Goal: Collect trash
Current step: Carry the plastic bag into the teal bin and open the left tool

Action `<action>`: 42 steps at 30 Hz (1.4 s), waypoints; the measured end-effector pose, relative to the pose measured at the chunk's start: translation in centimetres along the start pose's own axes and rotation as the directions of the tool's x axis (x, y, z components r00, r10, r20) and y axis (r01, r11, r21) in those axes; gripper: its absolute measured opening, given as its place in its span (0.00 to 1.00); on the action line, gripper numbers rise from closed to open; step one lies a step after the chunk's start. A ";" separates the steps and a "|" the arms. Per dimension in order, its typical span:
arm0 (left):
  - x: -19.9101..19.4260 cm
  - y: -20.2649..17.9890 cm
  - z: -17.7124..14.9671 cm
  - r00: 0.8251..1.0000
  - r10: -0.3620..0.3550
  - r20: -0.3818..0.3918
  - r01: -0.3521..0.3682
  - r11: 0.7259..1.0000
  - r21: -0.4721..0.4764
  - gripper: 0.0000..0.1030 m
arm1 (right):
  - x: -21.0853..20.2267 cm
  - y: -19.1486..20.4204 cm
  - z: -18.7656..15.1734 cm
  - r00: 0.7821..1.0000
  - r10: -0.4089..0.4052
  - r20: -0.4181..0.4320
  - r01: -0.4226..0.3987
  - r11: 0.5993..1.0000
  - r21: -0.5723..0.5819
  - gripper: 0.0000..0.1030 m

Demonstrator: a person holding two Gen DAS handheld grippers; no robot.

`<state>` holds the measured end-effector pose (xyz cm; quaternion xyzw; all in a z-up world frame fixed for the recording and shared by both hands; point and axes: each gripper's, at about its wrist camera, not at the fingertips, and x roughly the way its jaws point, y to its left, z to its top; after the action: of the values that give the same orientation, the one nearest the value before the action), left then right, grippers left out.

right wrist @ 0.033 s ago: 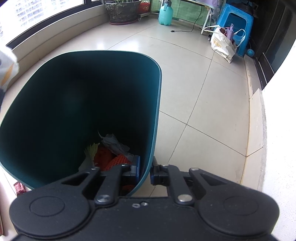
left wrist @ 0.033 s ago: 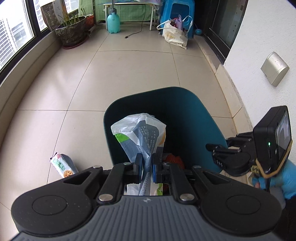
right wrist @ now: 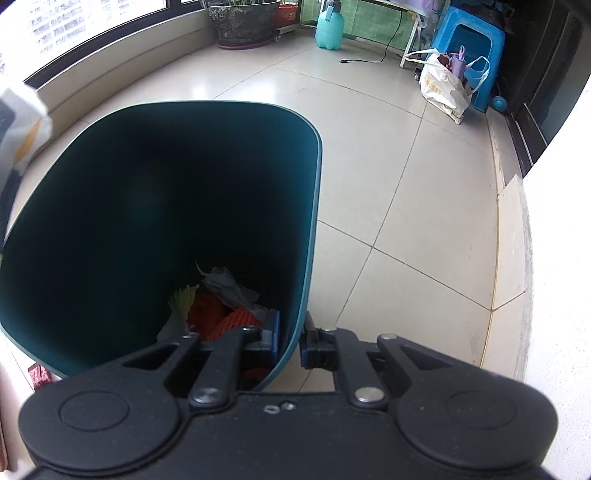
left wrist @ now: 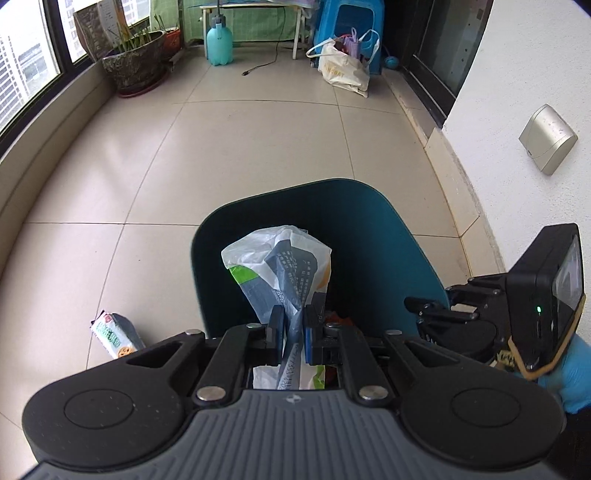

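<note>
My left gripper (left wrist: pixel 294 328) is shut on a crumpled white, grey and green plastic bag (left wrist: pixel 277 266) and holds it over the open mouth of the teal trash bin (left wrist: pixel 391 236). My right gripper (right wrist: pixel 290 339) is shut on the near rim of the same bin (right wrist: pixel 310 206), one finger inside and one outside, tilting it. Orange netting (right wrist: pixel 221 321), grey paper and a pale leaf lie at the bin's bottom. A green-and-white snack packet (left wrist: pixel 112 334) lies on the floor left of the bin. The bag's edge shows at the far left of the right wrist view (right wrist: pixel 18 125).
Tiled balcony floor. A large plant pot (left wrist: pixel 135 62), a teal spray bottle (left wrist: pixel 218 40), a white tote bag (left wrist: pixel 343 66) and a blue stool (left wrist: pixel 351 22) stand at the far end. A white wall (left wrist: pixel 517 92) is close on the right, windows on the left.
Nothing has visibly changed; the earlier frames show the same moment.
</note>
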<state>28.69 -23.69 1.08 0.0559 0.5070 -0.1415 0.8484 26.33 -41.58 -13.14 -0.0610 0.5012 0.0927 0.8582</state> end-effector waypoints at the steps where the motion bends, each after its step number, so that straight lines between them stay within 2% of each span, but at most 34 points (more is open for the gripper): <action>1: 1.1 -0.2 0.4 1.000 0.003 -0.005 -0.003 1.000 0.005 0.10 | 0.0 -0.1 0.0 1.000 0.001 0.000 -0.001 1.000 0.002 0.09; 7: 7.3 -0.6 2.3 0.998 0.002 -0.064 -0.001 1.000 0.029 0.10 | 0.1 0.2 -0.1 1.000 -0.010 -0.001 0.010 0.999 -0.034 0.09; 10: 10.2 -0.8 2.6 0.993 0.036 -0.111 -0.034 0.999 0.023 0.10 | 0.1 0.3 -0.1 1.000 -0.003 0.000 0.003 0.999 -0.039 0.10; 14: 13.6 -1.6 2.5 0.982 0.069 -0.178 -0.064 0.997 0.034 0.10 | 0.1 0.0 -0.2 1.000 0.024 0.006 -0.023 0.999 -0.041 0.10; 20: 16.6 -2.4 1.7 0.966 0.093 -0.241 -0.080 0.995 0.064 0.10 | 0.1 -0.3 -0.4 0.999 0.048 0.023 -0.047 0.998 -0.038 0.11; 24: 18.6 -2.7 1.2 0.947 0.098 -0.306 -0.086 0.995 0.053 0.10 | 0.0 -0.4 -0.5 0.998 0.052 0.030 -0.051 0.998 -0.034 0.12; 26: 18.5 -2.4 1.3 0.951 0.081 -0.298 -0.078 0.997 0.022 0.10 | -0.1 -0.2 -0.6 0.998 0.048 0.029 -0.047 0.998 -0.039 0.12; 32: 17.9 -2.4 0.9 0.956 0.090 -0.279 -0.083 0.996 0.035 0.11 | -0.1 -0.1 -0.4 0.999 0.043 0.024 -0.042 0.998 -0.043 0.12; 35: 17.7 -2.3 0.7 0.956 0.091 -0.280 -0.087 0.996 0.027 0.17 | 0.0 -0.1 -0.3 0.999 0.044 0.024 -0.042 0.998 -0.043 0.12; 37: 17.6 -2.1 0.6 0.956 0.083 -0.280 -0.082 0.997 0.013 0.27 | 0.1 0.0 -0.3 0.999 0.042 0.023 -0.041 0.998 -0.043 0.12; 42: 16.6 -1.8 1.0 0.968 0.045 -0.247 -0.051 0.998 -0.021 0.28 | 0.2 0.0 -0.2 0.999 0.041 0.020 -0.040 0.998 -0.041 0.12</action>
<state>36.41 -28.66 -12.93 0.0736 0.6089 -0.1059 0.7827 26.20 -41.61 -13.39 -0.0671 0.4914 0.1207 0.8599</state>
